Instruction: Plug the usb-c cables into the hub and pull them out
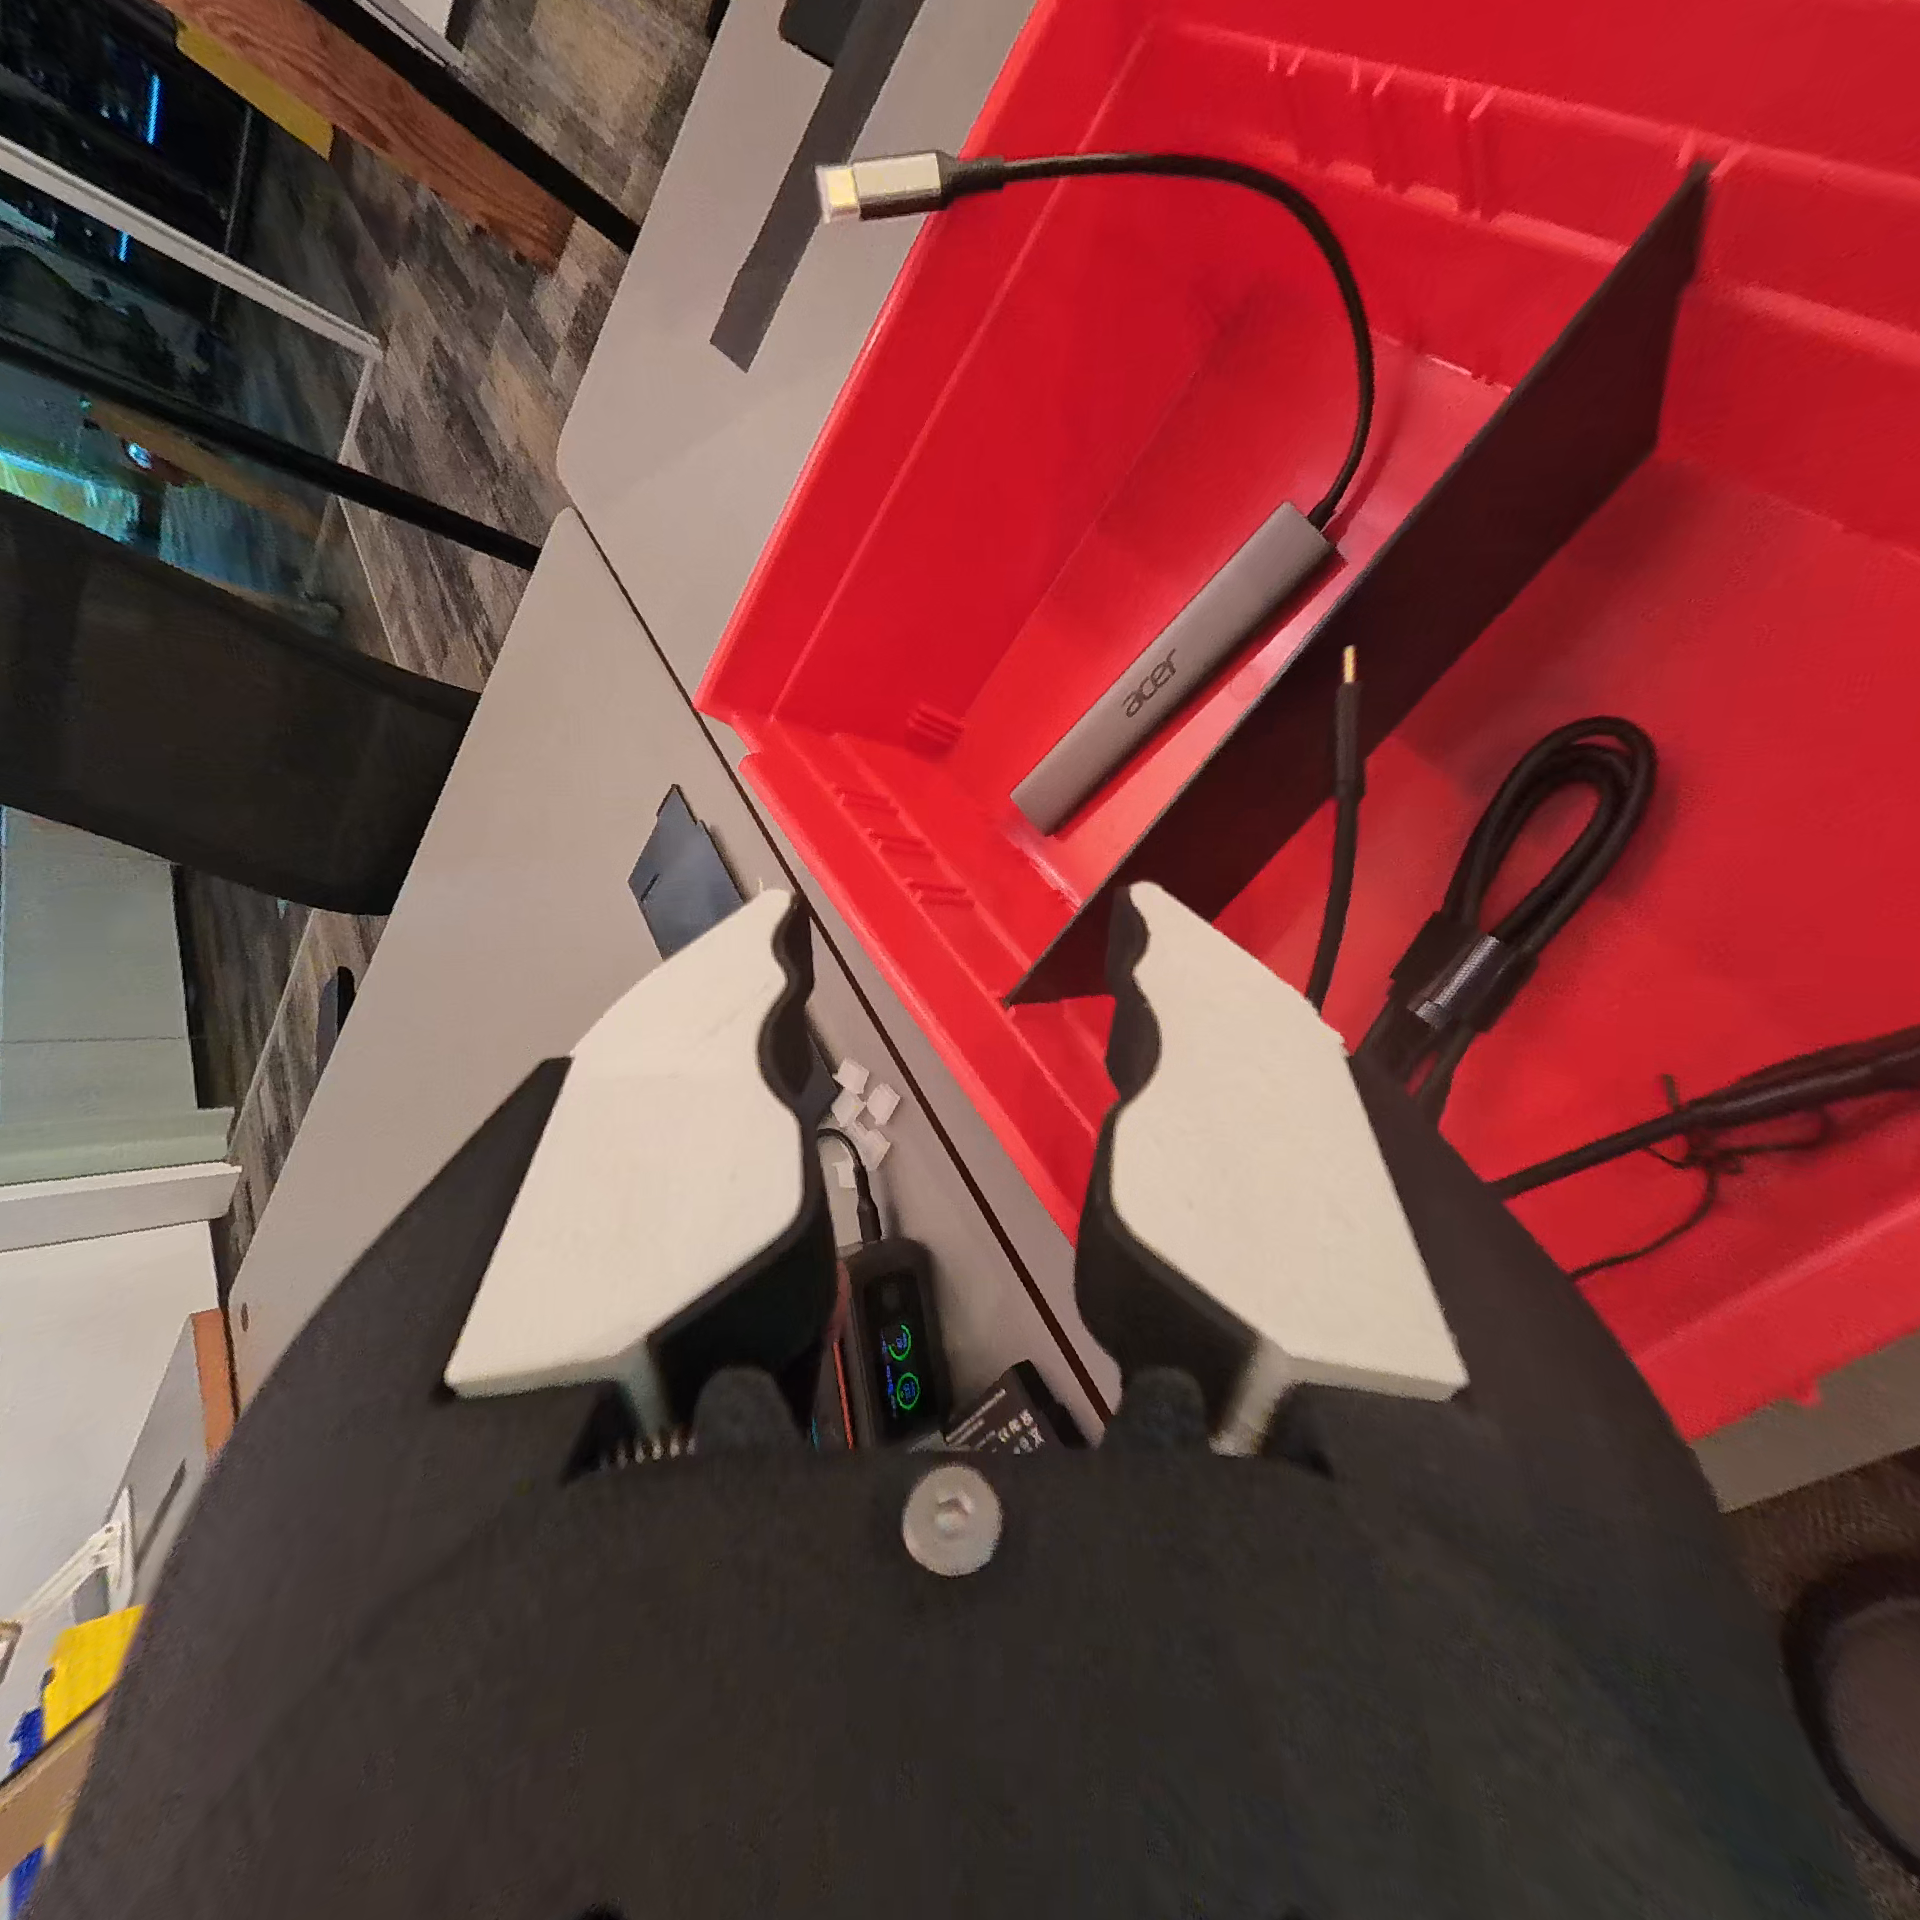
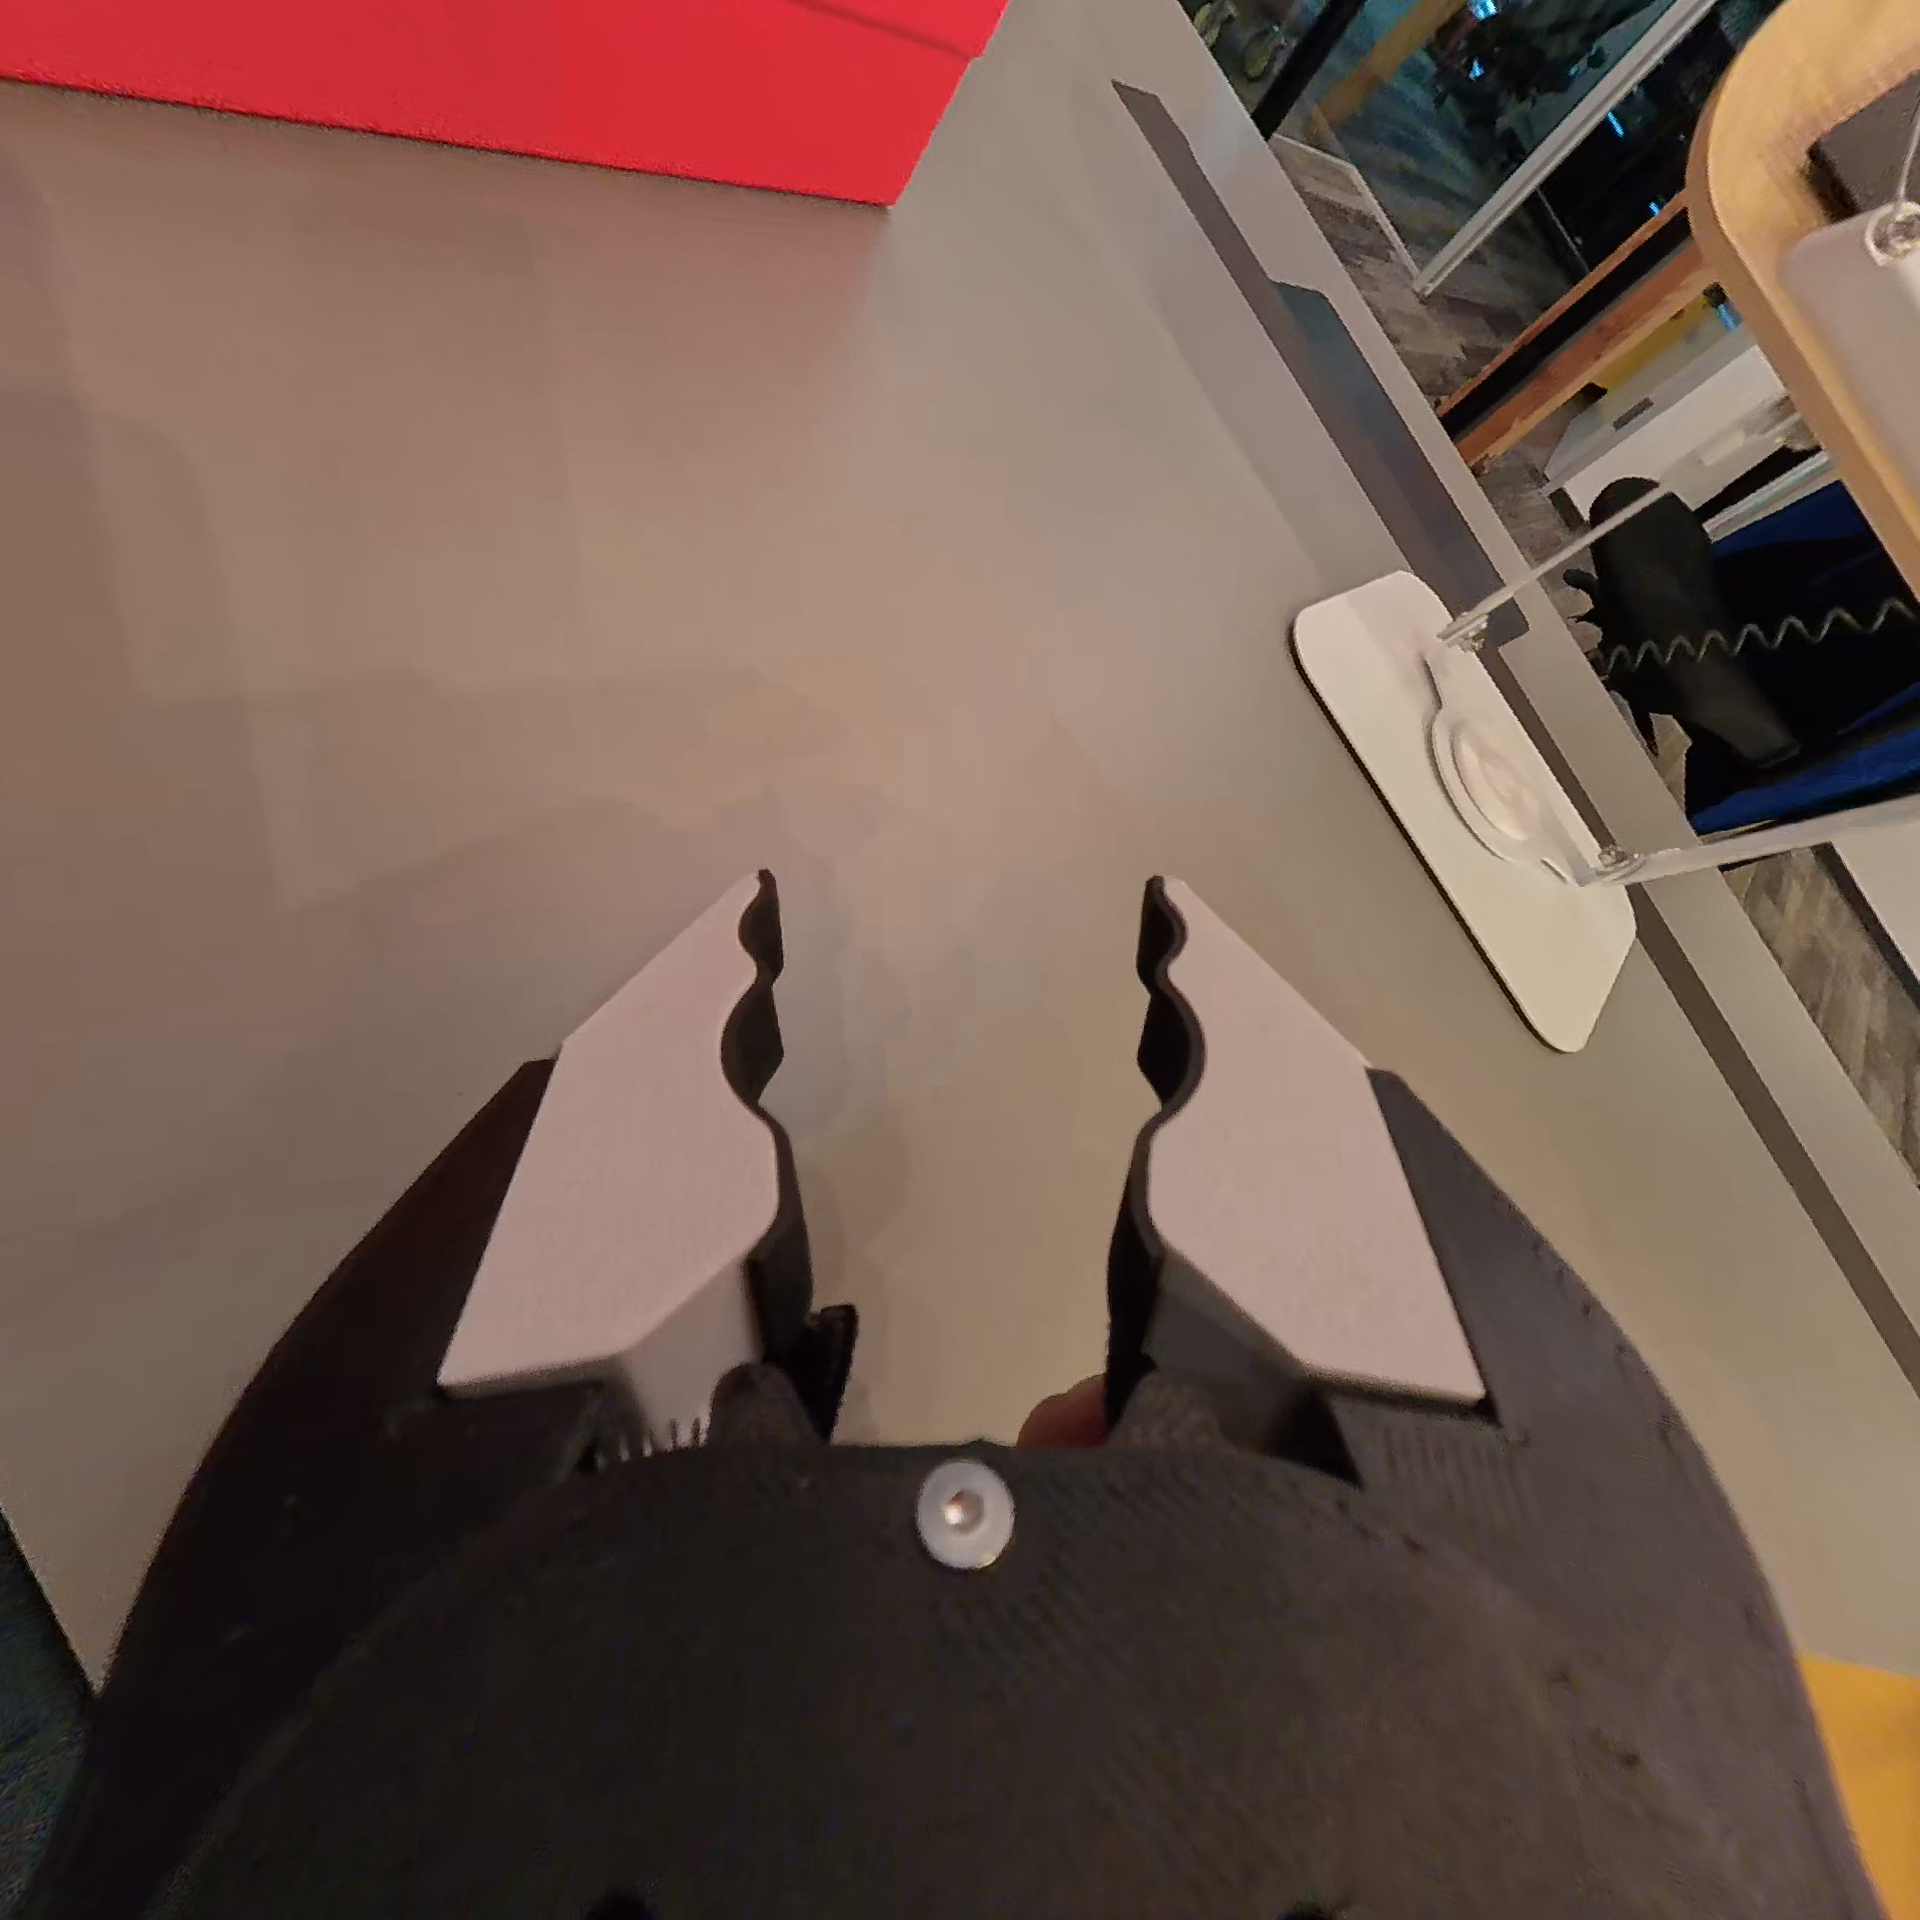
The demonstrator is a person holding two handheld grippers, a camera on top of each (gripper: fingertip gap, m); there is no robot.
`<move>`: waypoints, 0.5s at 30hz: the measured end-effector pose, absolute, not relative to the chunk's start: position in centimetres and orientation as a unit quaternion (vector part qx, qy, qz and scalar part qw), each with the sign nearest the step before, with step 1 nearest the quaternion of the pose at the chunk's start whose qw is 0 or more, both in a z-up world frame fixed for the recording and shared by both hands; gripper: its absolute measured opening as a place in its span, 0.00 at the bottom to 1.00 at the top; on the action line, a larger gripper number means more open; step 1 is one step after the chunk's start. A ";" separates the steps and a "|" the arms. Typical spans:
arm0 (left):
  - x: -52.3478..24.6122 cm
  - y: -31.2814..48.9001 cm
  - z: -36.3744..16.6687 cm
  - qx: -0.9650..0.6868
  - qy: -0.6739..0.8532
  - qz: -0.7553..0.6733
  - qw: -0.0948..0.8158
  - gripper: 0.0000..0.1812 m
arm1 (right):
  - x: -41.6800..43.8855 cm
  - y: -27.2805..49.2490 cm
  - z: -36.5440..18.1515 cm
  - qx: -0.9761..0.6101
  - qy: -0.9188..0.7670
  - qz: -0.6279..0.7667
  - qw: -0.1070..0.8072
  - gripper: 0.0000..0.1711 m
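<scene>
Hub point(image 1: 1174, 681) lies flat in the red bin point(image 1: 935, 540), beyond the left gripper point(image 1: 961, 935) and slightly right of its tips, pressed along a black divider point(image 1: 1455, 644). Its own cable point(image 1: 1340, 312) arcs up and away, plug point(image 1: 883, 190) hanging free. Loose cables point(image 1: 1538, 862) sit coiled across the divider, right of the right finger point(image 1: 1247, 1132); one plug tip point(image 1: 1349, 665) stands up. Left jaws spread wide, gripping nothing, touching nothing. Right gripper point(image 2: 956, 894) also gapes empty over bare grey table point(image 2: 520, 623), bin corner far ahead-left.
</scene>
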State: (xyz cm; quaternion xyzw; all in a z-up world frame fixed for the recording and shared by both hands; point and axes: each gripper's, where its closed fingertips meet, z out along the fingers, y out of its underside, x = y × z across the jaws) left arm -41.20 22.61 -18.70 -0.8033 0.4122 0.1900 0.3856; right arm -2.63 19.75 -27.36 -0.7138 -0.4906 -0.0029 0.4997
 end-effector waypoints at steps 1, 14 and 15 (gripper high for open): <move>-41.3 22.5 -18.8 -0.804 0.411 0.189 0.386 0.30 | -2.8 19.7 -27.4 -0.712 -0.494 -0.002 0.499 0.39; -44.4 21.0 -17.5 -0.815 0.369 0.199 0.400 0.28 | -4.7 19.5 -26.7 -0.703 -0.503 0.036 0.501 0.40; -44.7 20.9 -17.5 -0.816 0.367 0.201 0.400 0.28 | -4.9 19.4 -26.7 -0.703 -0.503 0.041 0.501 0.40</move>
